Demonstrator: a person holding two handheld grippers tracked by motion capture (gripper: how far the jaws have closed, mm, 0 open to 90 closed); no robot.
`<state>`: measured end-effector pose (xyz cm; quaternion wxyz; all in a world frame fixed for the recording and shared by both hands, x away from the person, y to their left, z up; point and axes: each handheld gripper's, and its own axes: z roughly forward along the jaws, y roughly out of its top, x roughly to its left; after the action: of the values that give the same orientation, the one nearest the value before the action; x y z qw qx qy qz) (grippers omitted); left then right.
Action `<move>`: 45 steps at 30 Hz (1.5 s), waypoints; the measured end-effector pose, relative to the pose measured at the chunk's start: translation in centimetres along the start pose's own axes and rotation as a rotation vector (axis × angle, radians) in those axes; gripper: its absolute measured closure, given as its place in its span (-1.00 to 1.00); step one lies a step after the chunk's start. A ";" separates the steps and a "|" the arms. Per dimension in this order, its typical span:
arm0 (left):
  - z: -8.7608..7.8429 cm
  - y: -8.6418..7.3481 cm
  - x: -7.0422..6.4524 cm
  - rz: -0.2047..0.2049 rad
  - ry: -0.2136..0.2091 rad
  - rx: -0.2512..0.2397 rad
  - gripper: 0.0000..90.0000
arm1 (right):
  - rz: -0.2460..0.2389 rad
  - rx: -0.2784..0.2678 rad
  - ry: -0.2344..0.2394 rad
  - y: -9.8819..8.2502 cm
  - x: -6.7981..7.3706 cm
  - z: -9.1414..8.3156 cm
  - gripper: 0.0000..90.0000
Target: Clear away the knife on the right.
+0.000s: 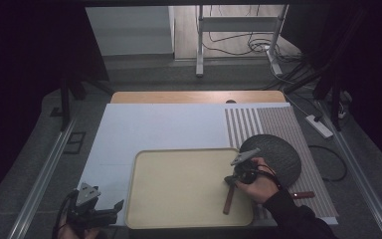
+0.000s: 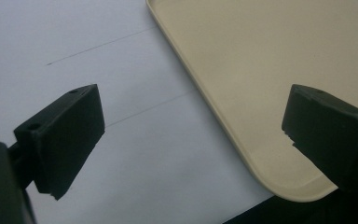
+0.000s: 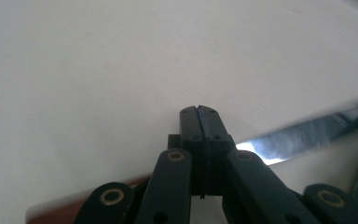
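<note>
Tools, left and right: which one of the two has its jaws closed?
The right tool: its two jaws press together with no gap, above the tray. The left tool stands wide open.

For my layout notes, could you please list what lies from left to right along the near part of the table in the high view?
Left gripper → beige rectangular plastic tray → brown-handled knife under the right gripper → round dark woven mat.

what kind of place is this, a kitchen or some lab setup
Likely a lab recording rig, not a kitchen: dark curtained surround, loose floor cables, a metal stand, and a white-covered table bearing a beige plastic tray.
</note>
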<state>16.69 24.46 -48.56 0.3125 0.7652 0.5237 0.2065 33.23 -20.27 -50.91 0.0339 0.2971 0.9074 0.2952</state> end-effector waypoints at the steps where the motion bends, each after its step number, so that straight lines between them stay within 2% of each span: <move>1: 0.0 0.0 0.0 0.000 0.000 0.000 -0.88 | 0.011 0.002 -0.004 -0.2 -0.2 -0.2 1.00; 3: 0.0 0.0 0.0 0.001 0.000 0.000 -0.88 | 0.036 0.009 -0.027 -0.5 -0.7 -0.7 1.00; 9: 0.0 0.0 0.0 0.001 0.000 0.000 -0.88 | 0.060 0.013 -0.068 -0.7 -1.6 -1.1 1.00; 16: 0.0 0.0 0.1 -0.005 -0.006 0.000 -0.88 | 0.056 -0.001 -0.062 -0.6 -1.5 -1.2 0.97; 21: 0.0 0.0 0.2 -0.017 -0.014 -0.004 -0.88 | 0.069 -0.061 -0.050 -0.4 -1.3 -1.7 0.77; 24: 0.0 0.0 0.2 -0.017 -0.014 -0.004 -0.88 | 0.055 -0.104 -0.059 -0.2 -1.1 -2.0 0.56; 30: 0.0 0.0 0.3 -0.020 -0.015 -0.006 -0.88 | 0.039 -0.152 -0.075 -0.1 -0.9 -2.5 0.34; 37: 0.0 0.0 0.3 -0.023 -0.015 -0.007 -0.88 | 0.037 -0.182 -0.089 -0.3 -1.0 -3.0 0.14; 43: -0.1 -0.1 0.3 -0.025 -0.014 -0.008 -0.88 | 0.046 -0.219 -0.095 -0.7 -1.1 -3.7 -0.15; 45: -0.1 -0.1 0.3 -0.027 -0.013 -0.009 -0.88 | 0.046 -0.222 -0.094 -0.8 -1.1 -3.8 -0.18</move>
<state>16.71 24.78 -48.57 0.3221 0.7581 0.5308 0.1995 32.80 -23.35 -48.38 0.1025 0.3257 0.8595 0.3805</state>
